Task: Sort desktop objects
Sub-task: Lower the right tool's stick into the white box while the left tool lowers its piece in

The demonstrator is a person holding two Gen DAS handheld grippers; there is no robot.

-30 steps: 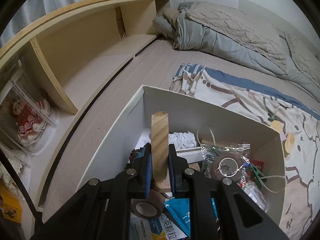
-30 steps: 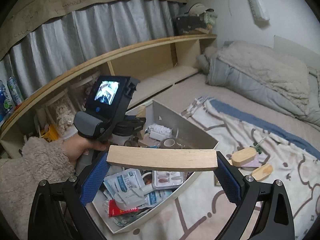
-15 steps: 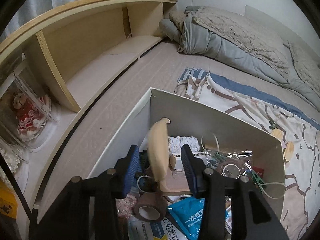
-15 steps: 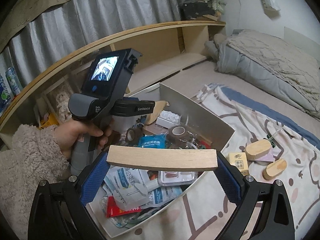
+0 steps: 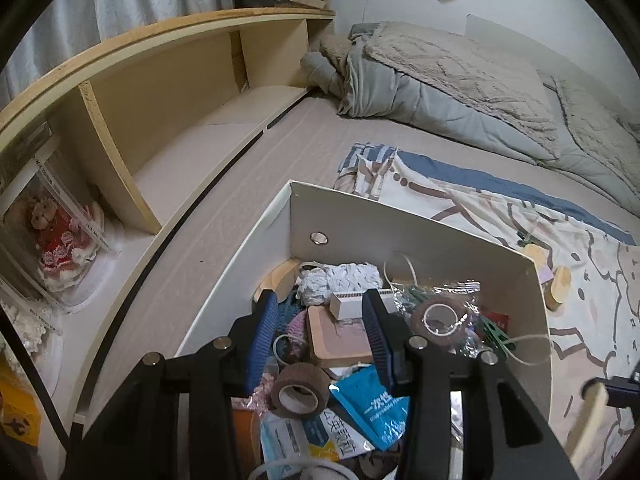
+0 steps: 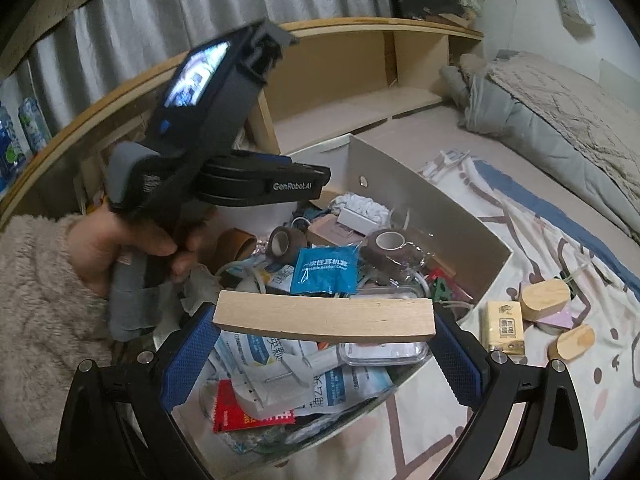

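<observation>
A white box (image 5: 420, 236) crammed with packets, tape rolls and cords sits on a bed, beside a patterned cloth (image 6: 560, 380) where two rounded wooden pieces and a small tissue pack lie. The left gripper (image 5: 320, 320) hovers over the box with its jaws spread wide and empty, while the right gripper (image 6: 324, 344) clamps a flat wooden block (image 6: 324, 314) endwise above the box's near edge. The step in hand appears to be dropping blocks into the box; next, the right gripper likely needs to open over the clutter.

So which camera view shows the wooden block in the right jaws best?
The right wrist view: the wooden block spans the frame centre, clamped endwise in the right gripper, over the white box. The left wrist view catches only a blurred pale sliver at its lower right edge.
</observation>
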